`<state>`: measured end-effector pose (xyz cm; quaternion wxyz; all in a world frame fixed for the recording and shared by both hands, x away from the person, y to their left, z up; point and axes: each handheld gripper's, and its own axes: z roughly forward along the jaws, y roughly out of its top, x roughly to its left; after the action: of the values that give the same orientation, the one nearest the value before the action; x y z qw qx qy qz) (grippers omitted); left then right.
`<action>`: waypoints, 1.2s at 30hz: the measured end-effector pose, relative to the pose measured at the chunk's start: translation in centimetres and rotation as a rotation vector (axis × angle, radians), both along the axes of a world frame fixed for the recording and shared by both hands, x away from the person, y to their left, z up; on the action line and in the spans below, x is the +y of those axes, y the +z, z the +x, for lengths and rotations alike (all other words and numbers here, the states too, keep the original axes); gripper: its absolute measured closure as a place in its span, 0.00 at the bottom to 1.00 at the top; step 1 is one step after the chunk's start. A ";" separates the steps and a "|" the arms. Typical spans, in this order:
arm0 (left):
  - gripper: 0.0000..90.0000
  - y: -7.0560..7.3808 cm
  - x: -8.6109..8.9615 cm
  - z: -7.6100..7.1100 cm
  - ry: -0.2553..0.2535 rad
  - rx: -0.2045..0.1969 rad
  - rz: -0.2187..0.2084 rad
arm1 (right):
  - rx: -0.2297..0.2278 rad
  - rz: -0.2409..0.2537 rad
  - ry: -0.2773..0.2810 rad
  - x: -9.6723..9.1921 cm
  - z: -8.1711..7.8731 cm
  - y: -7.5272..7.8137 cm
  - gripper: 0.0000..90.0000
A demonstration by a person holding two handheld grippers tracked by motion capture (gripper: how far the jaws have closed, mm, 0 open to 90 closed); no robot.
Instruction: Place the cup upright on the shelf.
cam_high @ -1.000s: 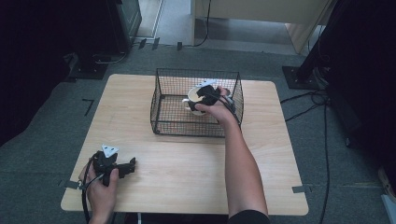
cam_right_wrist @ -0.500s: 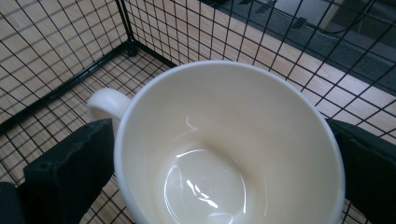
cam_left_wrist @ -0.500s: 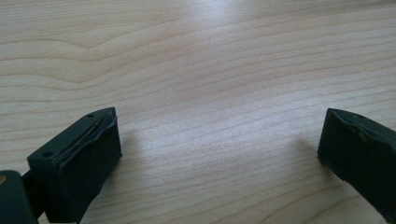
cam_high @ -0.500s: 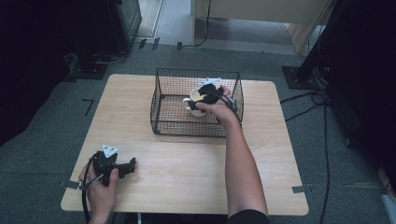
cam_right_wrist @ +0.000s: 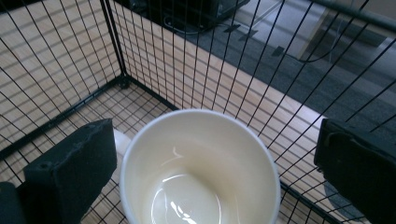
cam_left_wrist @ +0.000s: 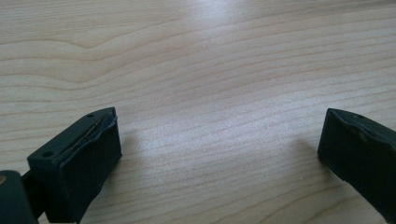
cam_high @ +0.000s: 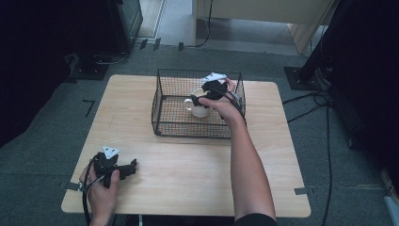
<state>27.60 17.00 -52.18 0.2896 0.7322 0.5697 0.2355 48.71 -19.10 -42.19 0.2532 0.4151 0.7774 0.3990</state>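
Observation:
An empty cream-white mug [cam_high: 201, 111] stands upright inside the black wire basket [cam_high: 171, 115] at the back middle of the wooden table [cam_high: 188, 174]. My right gripper [cam_high: 199, 97] hovers inside the basket just over the mug, tilted down at it. In the right gripper view its jaws stand wide apart on either side of the mug [cam_right_wrist: 201, 182], with the right gripper [cam_right_wrist: 215, 144] open and clear of the rim. Near the table's front left corner my left gripper [cam_high: 131, 165] rests low over bare wood; in its own view the left gripper [cam_left_wrist: 219, 140] is open and holds nothing.
The basket's wire walls [cam_right_wrist: 154, 51] close in around the mug and the right gripper. Grey carpet, cables and dark equipment stands surround the table. Bare wood lies between the basket and the front edge.
The mug now sits lower in the basket than a second ago, and the right gripper stands slightly higher and farther back above it. The left gripper has not moved.

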 end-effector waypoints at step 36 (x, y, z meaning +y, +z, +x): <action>0.00 0.0 0.0 0.0 0.002 -0.001 -0.002 | -0.042 0.058 -0.032 -0.7 -7.5 4.4 0.00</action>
<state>27.61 16.97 -52.18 0.2904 0.7312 0.5706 0.2356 41.21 -19.76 -37.76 0.2635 0.4263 0.7532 0.4260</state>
